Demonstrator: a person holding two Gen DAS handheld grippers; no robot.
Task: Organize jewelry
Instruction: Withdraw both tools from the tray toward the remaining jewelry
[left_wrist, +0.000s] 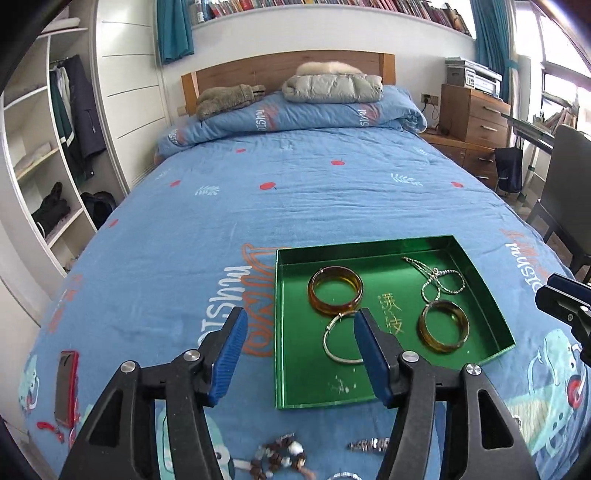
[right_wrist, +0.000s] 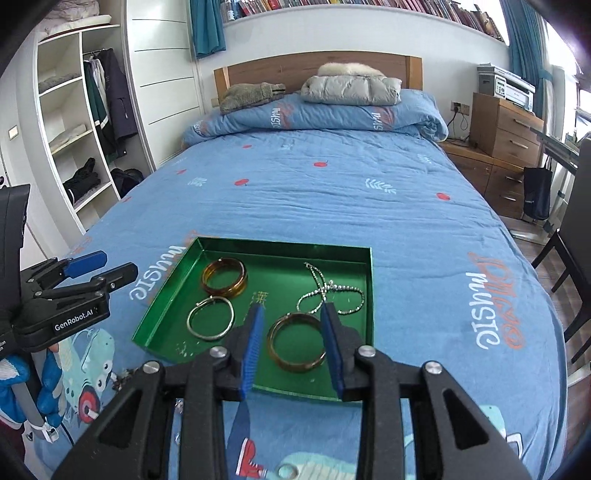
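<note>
Bed (left_wrist: 314, 206), blue quilt | tray (left_wrist: 491, 317) holds 2 amber bangles, silver bangle (left_wrist: 341, 338), chain (left_wrist: 441, 282) | beads (left_wrist: 282, 458) loose near edge | left hand-held gripper (left_wrist: 300, 354), right hand-held gripper (right_wrist: 293, 349) both open, empty | risk: soft quilt tilts tray, beads scatter when pinched

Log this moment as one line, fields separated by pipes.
left gripper open, empty | right gripper open, empty | green tray: two amber bangles, silver bangle, chain necklace | beaded bracelet outside tray

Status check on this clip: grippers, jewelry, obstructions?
Left gripper open, empty. Right gripper open, empty. Green tray holds bangles, silver chain. Beads loose on bed. Nothing blocking.
</note>
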